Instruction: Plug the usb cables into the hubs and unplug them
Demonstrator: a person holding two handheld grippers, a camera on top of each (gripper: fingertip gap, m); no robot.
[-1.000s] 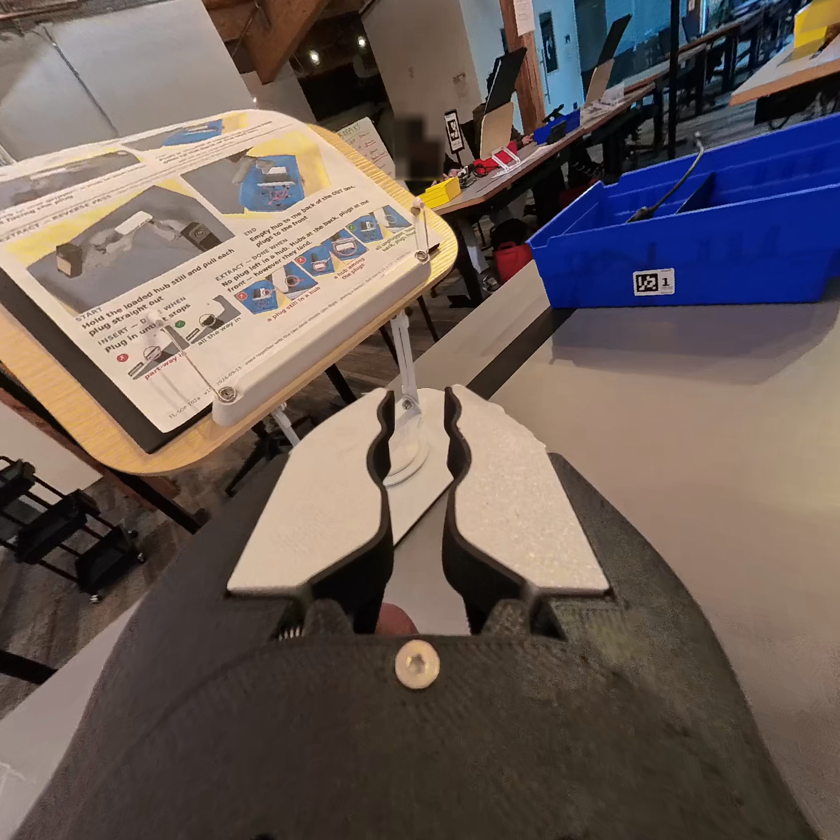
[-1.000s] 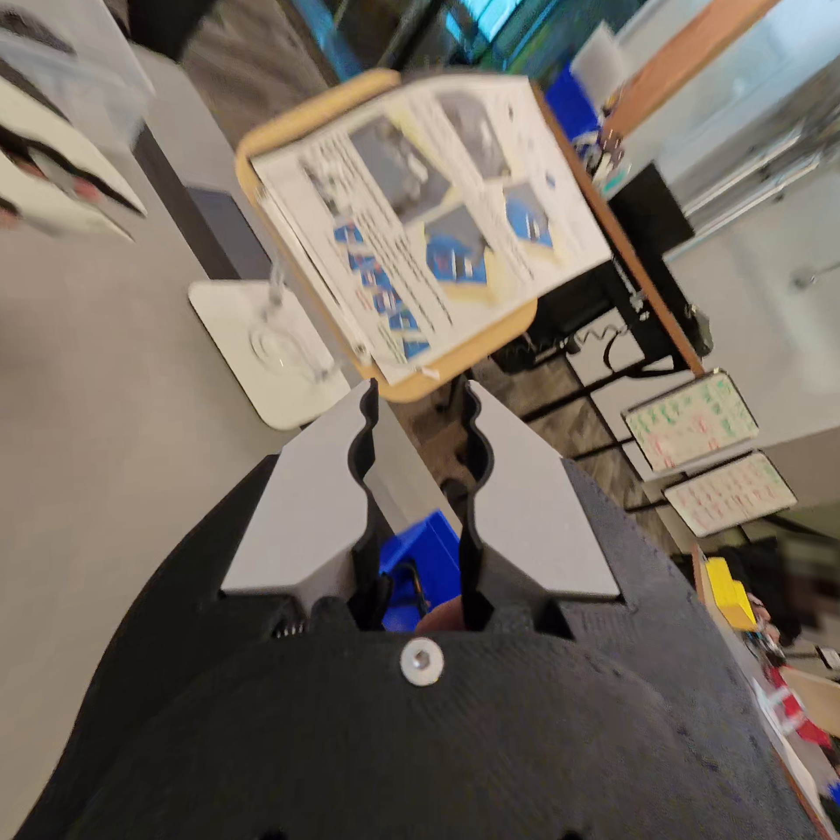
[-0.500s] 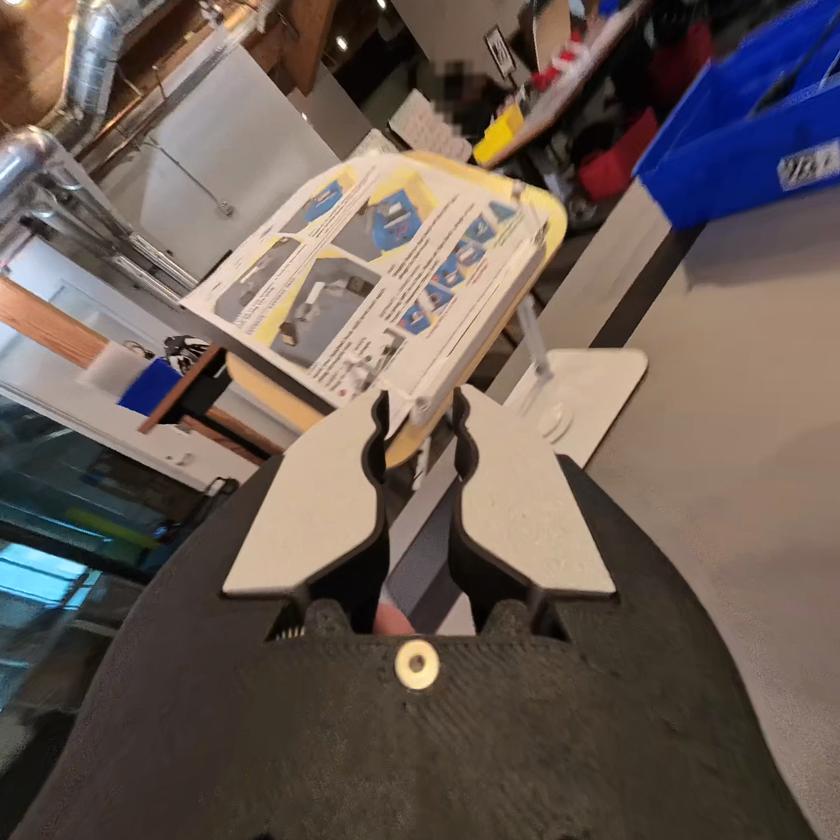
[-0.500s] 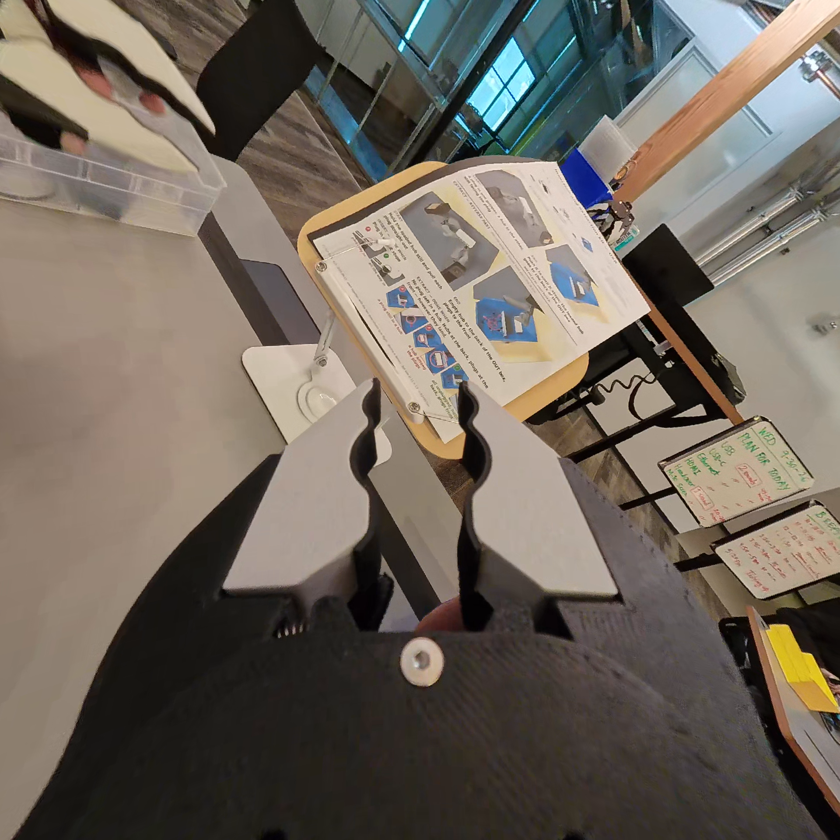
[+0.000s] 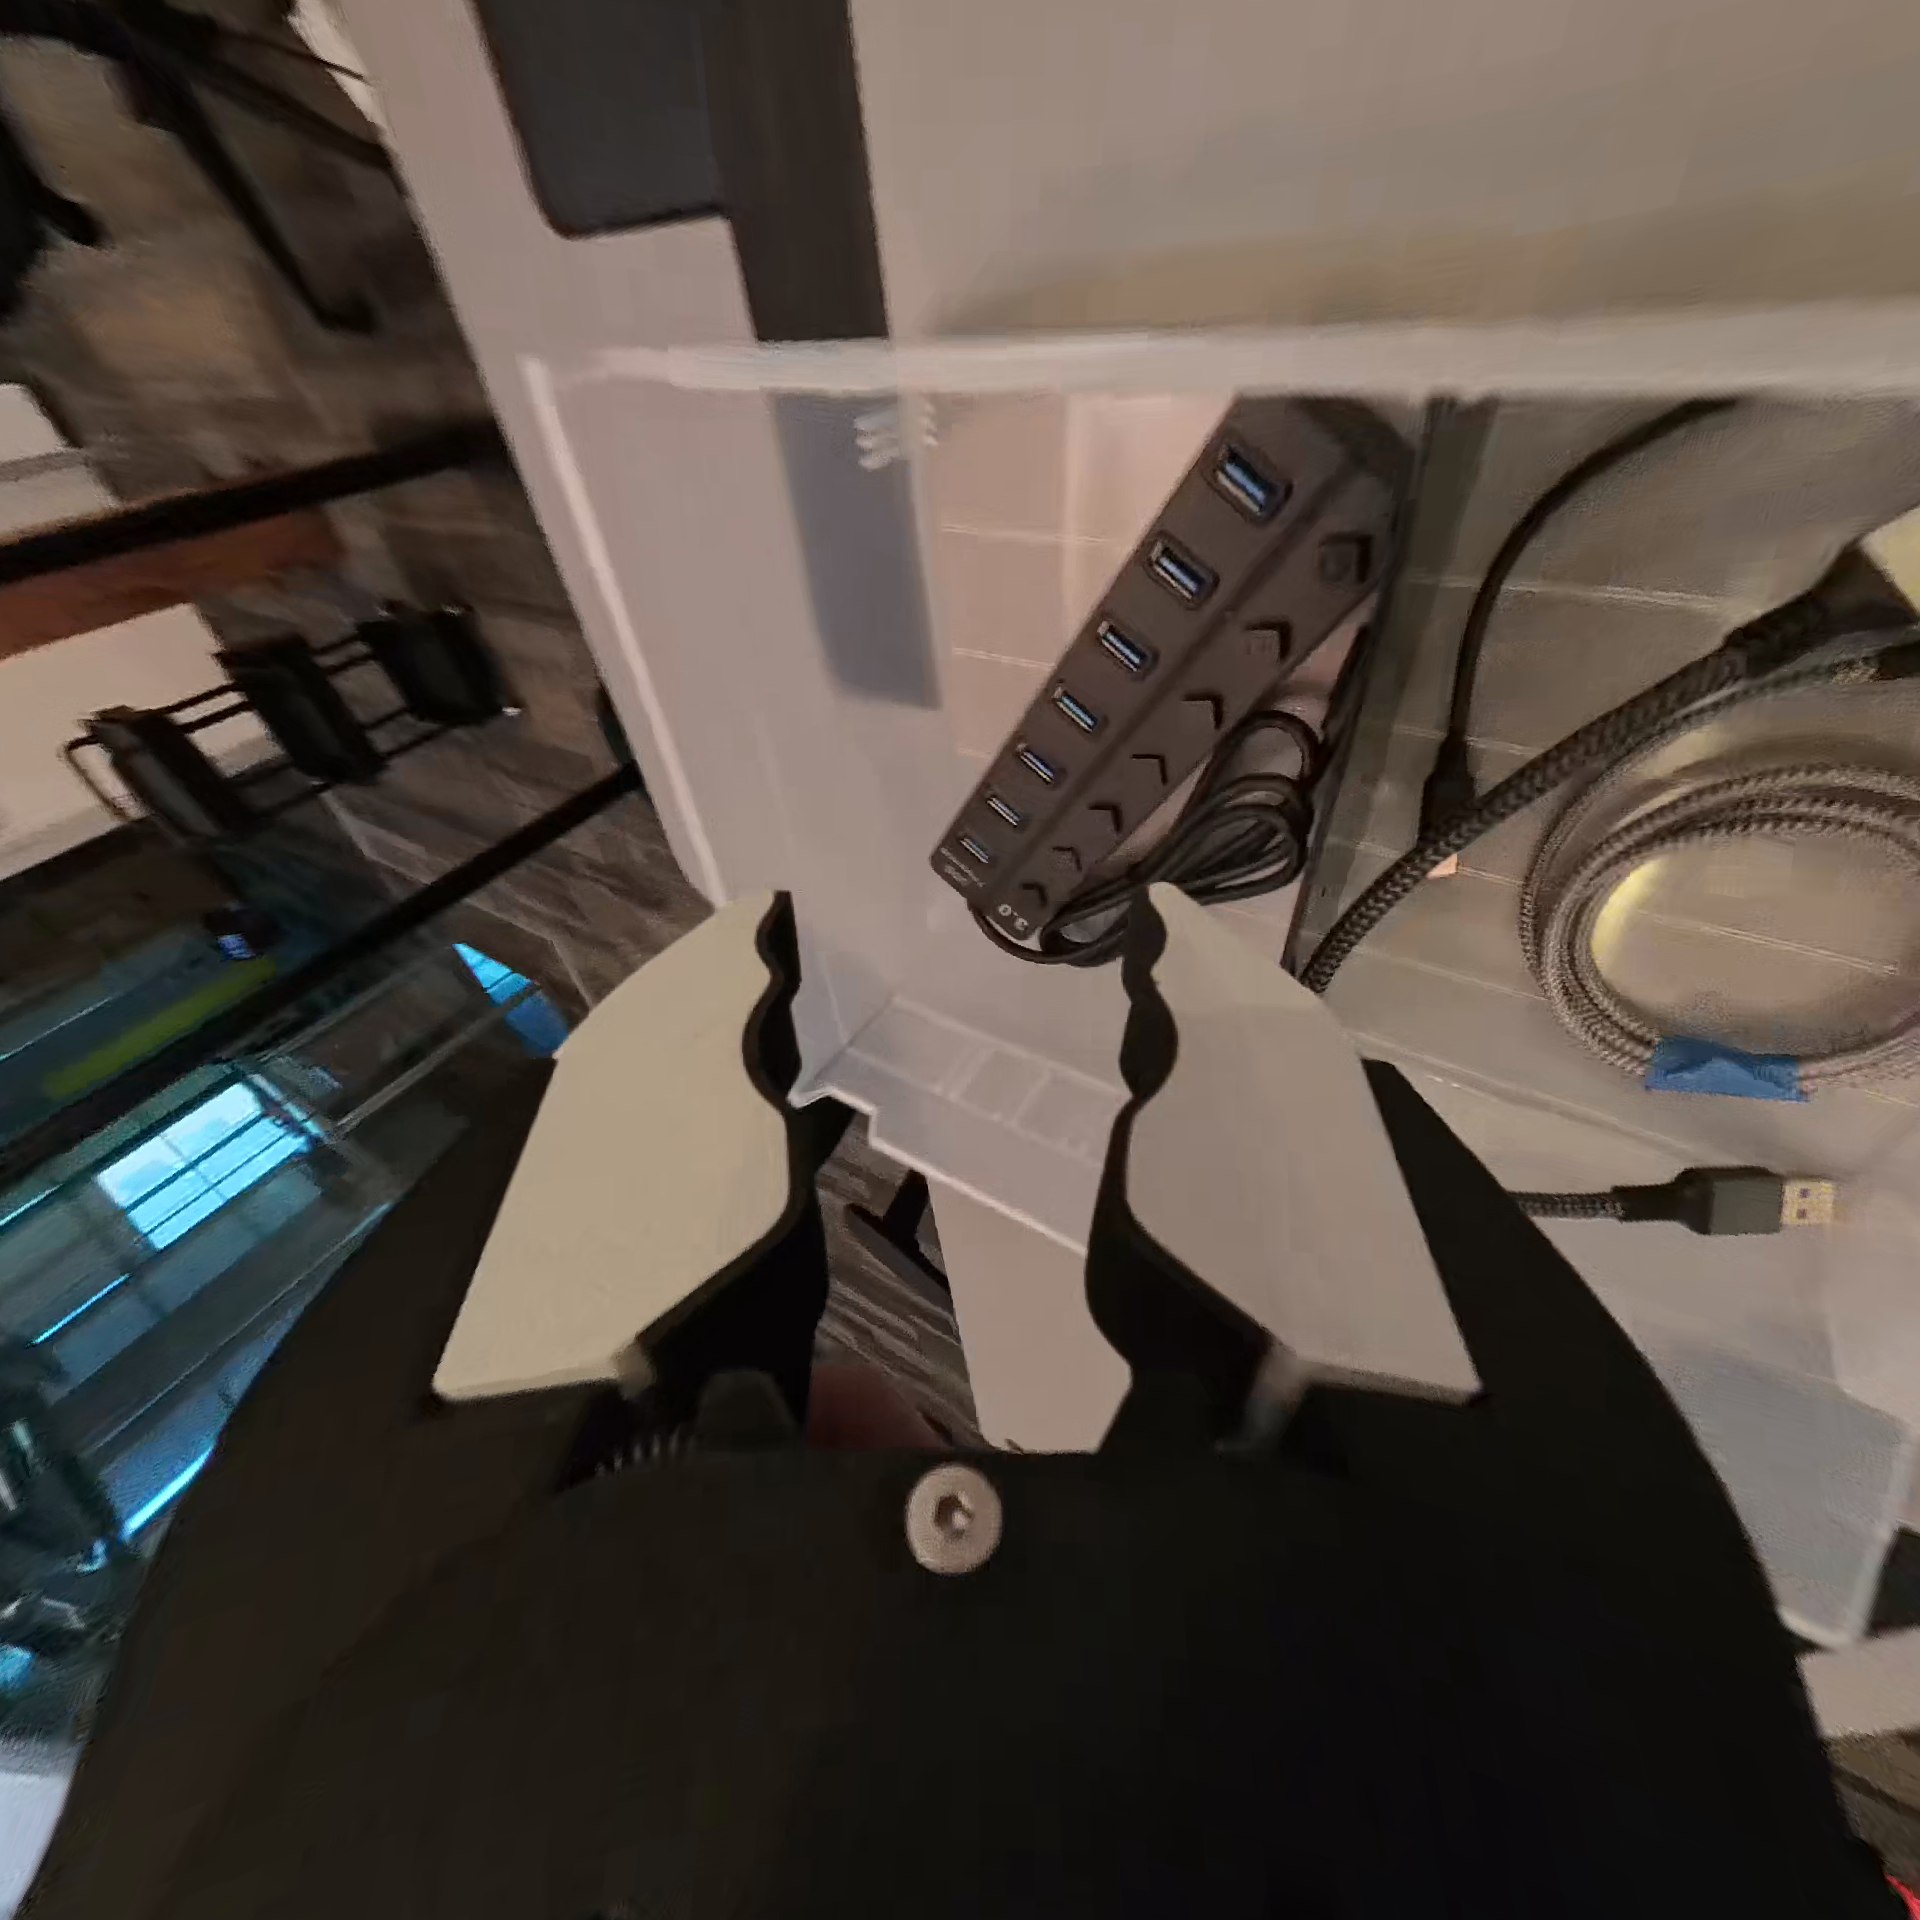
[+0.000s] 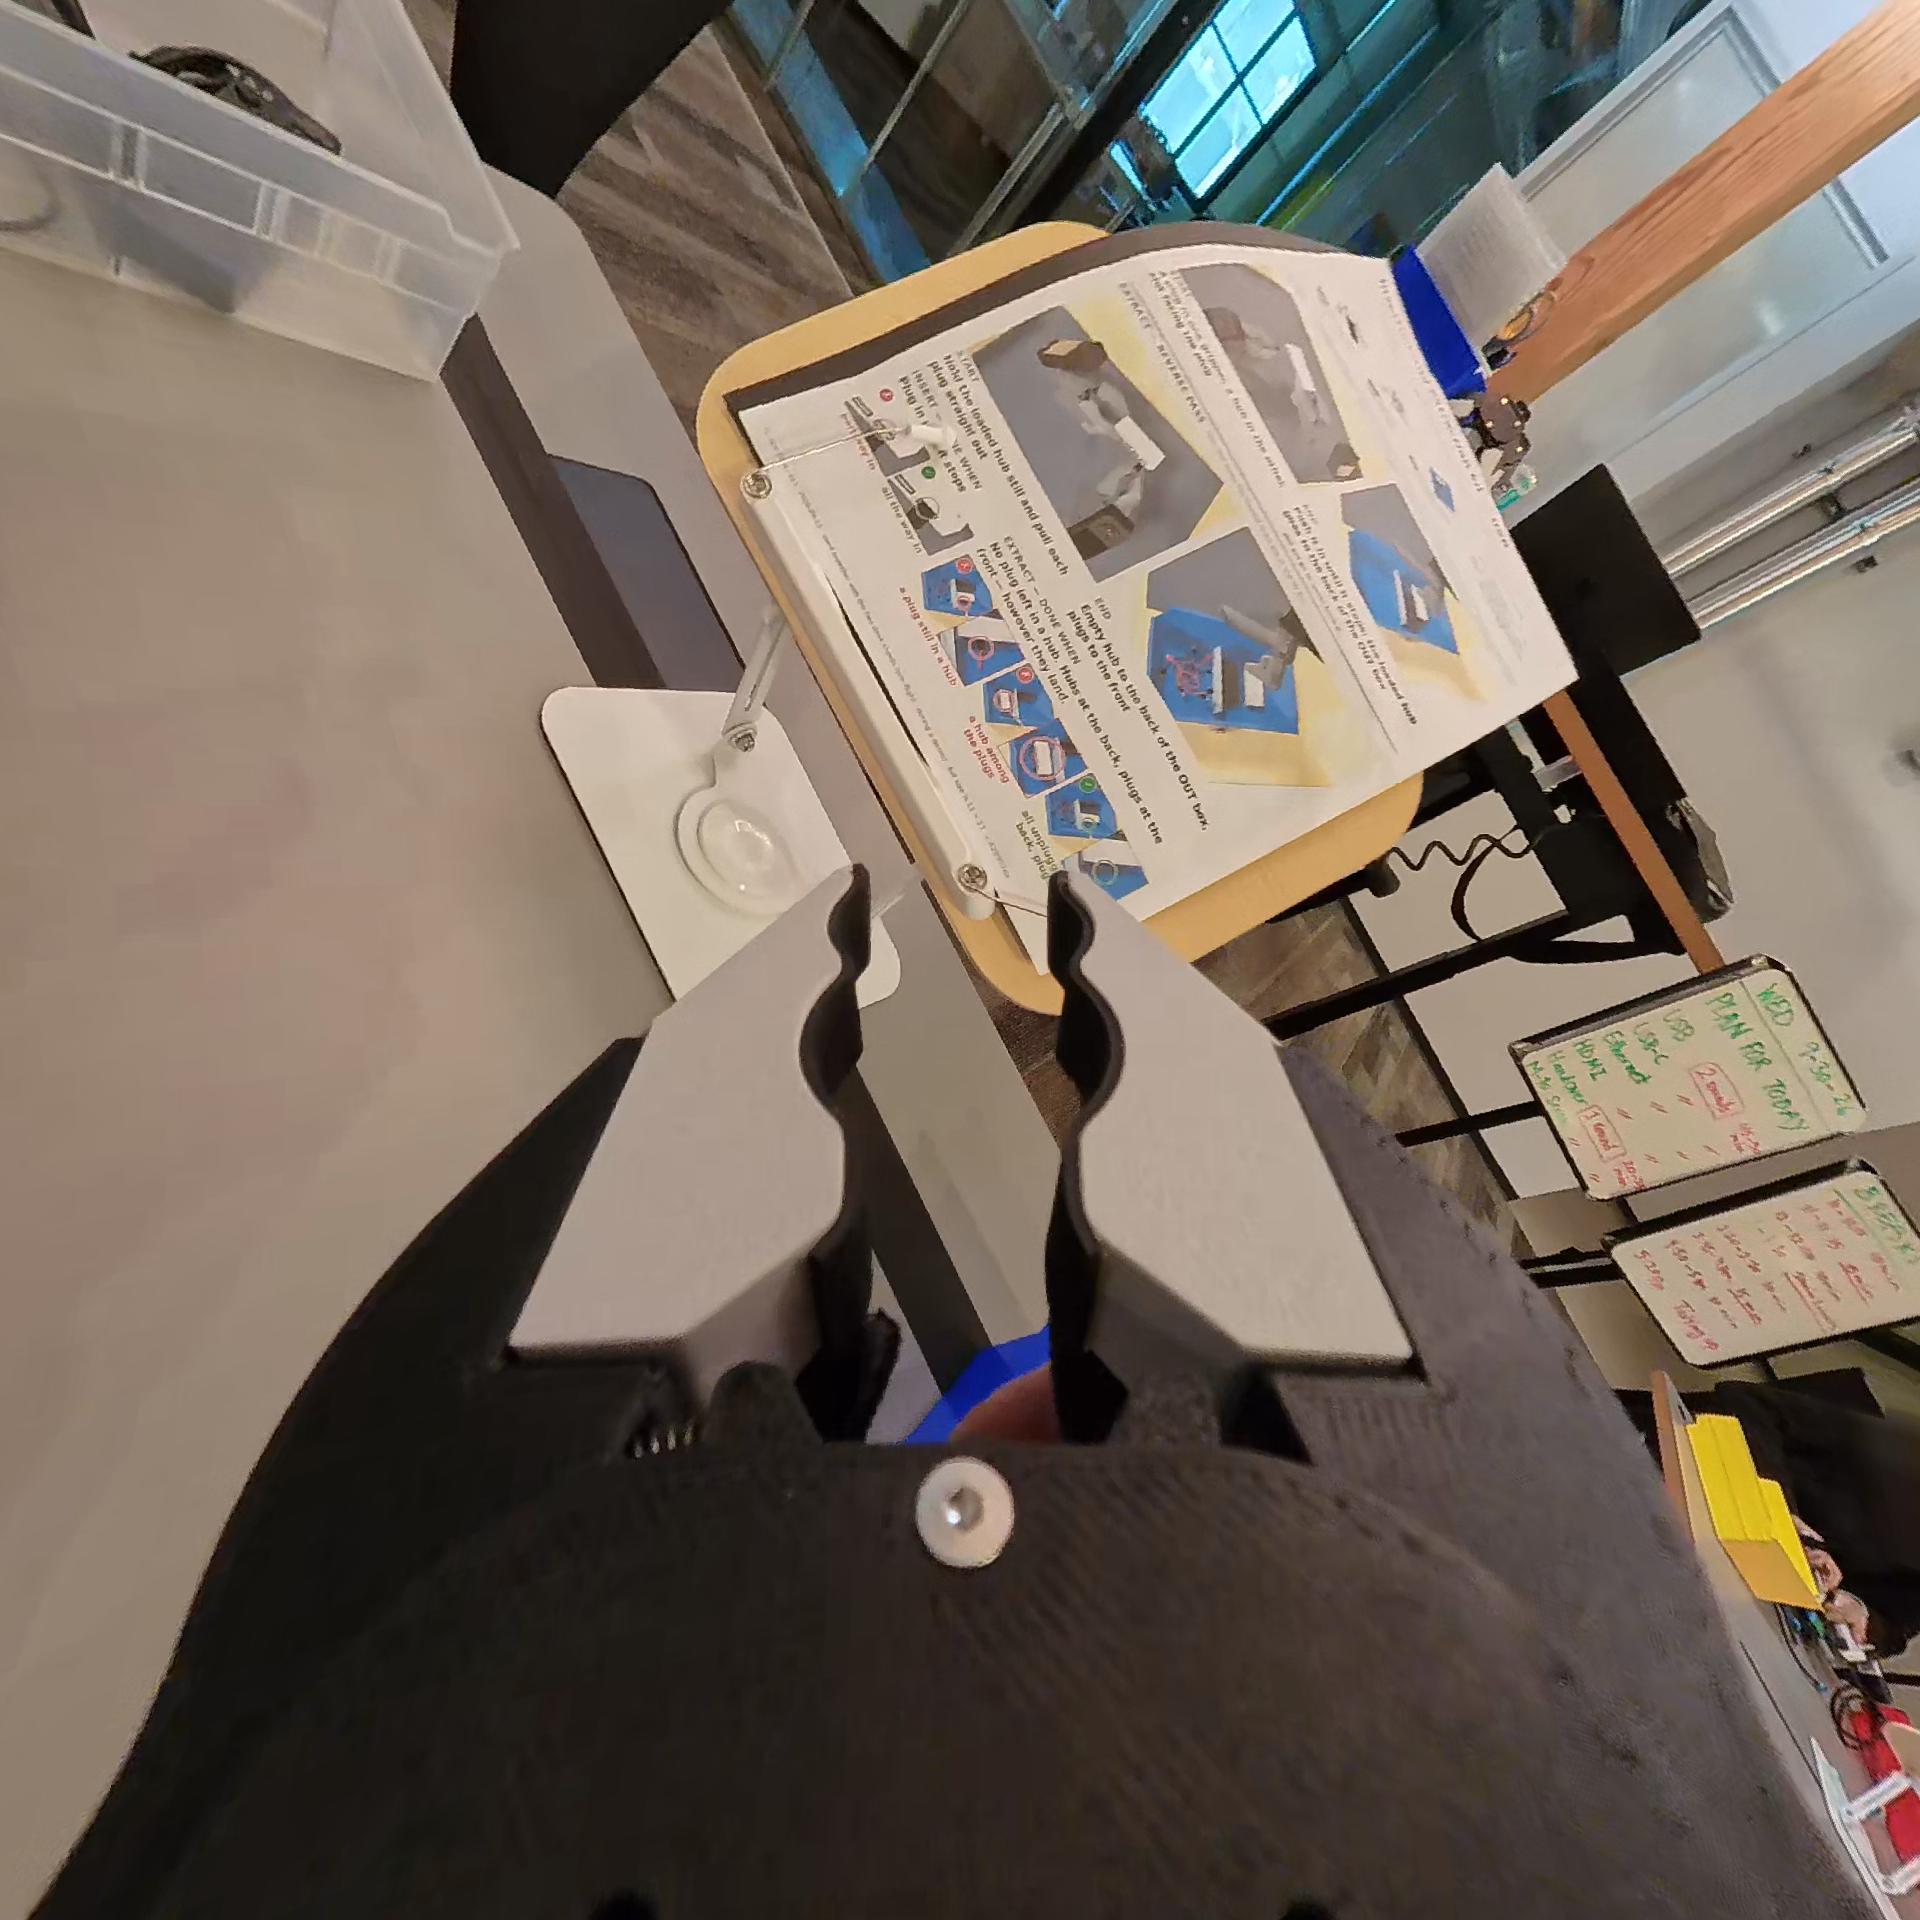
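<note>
In the left wrist view a black USB hub (image 5: 1153, 675) with several blue ports lies in a clear plastic bin (image 5: 748, 644), its thin black cord bundled beside it. A coiled grey braided USB cable (image 5: 1714, 831) with blue tape lies in the compartment to the right, its plug (image 5: 1756, 1205) pointing right. My left gripper (image 5: 961, 914) is open and empty, just above the bin's near corner, short of the hub. My right gripper (image 6: 951, 894) is open and empty over the grey table, pointing at the instruction board. The clear bin (image 6: 239, 197) shows at its upper left.
An instruction sheet on a wooden board (image 6: 1122, 613) stands on a white base (image 6: 675, 821) at the table's edge. Past the edge are floor, black table legs and two whiteboards (image 6: 1683, 1081). Grey table top (image 6: 260, 779) lies left of my right gripper. My hands' fingertips stand some 55 centimeters from each other. The black USB hub (image 5: 1153, 675) lies some 8 centimeters from my left tips, 55 centimeters from my right tips.
My left gripper has swung from the instruction board over to the clear bin and opened wider. My right gripper has opened a little and moved slightly closer to the board.
</note>
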